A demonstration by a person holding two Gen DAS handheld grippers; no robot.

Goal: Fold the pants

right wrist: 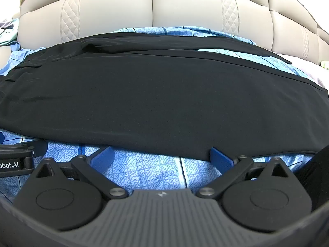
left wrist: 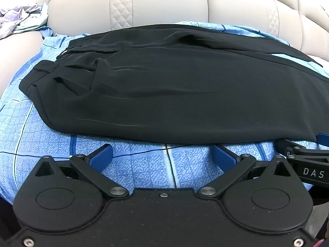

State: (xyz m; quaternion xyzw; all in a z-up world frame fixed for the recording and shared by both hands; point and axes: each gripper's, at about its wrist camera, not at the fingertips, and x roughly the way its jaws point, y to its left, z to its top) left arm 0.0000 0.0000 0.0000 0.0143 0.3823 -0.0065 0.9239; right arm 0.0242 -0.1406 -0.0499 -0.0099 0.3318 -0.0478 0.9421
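Both grippers, left gripper [left wrist: 162, 156] and right gripper [right wrist: 162, 156], stand wide and empty at the near edge of the black pants [left wrist: 174, 86] lying flat on the blue bedsheet [left wrist: 51, 144]. Next we judge: pinch that edge, fold across.

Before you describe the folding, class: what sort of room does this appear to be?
Probably a bedroom. A padded headboard stands behind a blue patterned sheet, black pants lie spread on it, and more clothes are heaped at the far left.
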